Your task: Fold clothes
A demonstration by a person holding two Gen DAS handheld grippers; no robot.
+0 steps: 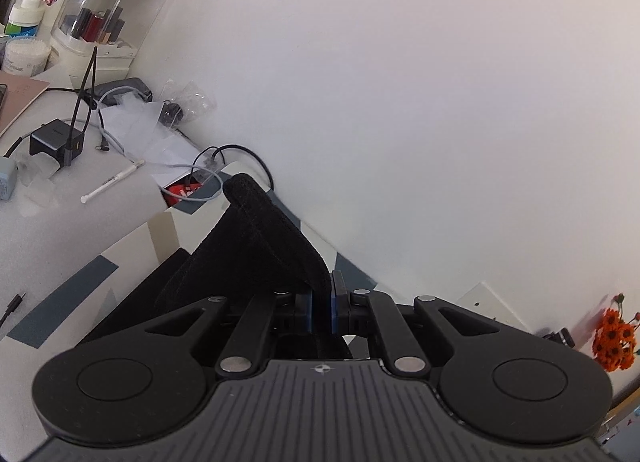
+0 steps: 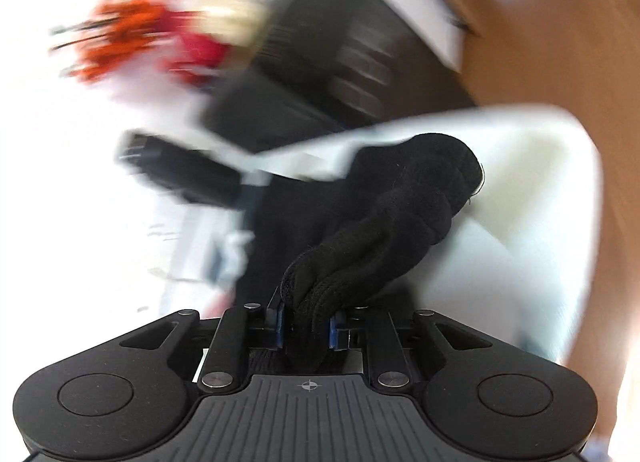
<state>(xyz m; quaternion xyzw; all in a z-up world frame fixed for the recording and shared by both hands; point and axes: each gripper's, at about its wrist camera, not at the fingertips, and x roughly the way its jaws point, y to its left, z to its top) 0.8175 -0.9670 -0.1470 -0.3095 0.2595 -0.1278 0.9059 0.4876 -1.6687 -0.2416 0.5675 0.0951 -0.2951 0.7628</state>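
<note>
Between the blue pads of the left gripper [image 1: 321, 312] a fold of black cloth [image 1: 256, 246] is pinched, and the pads stand almost together with only the thin fabric in the gap. From this grip the cloth rises away from the camera as a thick rolled ridge, and a flatter part of it lies lower on the left, over a table cover [image 1: 60, 302] with grey-blue and beige shapes. Behind the cover, on the white table [image 1: 24, 230], I can see a black charger [image 1: 56, 140], a grey cable [image 1: 120, 142], a small white syringe [image 1: 112, 181], a crumpled clear bag [image 1: 188, 100] and a clear box with cosmetics [image 1: 100, 18]. A white pump bottle [image 1: 26, 10] stands at the far left. At the right edge there are orange flowers [image 1: 614, 342] close to the pale wall [image 1: 400, 82]. The right wrist view is strongly blurred, but the right gripper [image 2: 307, 328] is clear enough: its pads press on a bunched end of the same black cloth [image 2: 400, 206], which is thicker here, so the jaws are a little more apart. The cloth goes up to the right in soft folds, over something white [image 2: 540, 190]. Orange flowers [image 2: 120, 30] and a dark box [image 2: 320, 62] appear only as smeared shapes, and I cannot tell more about them.
</note>
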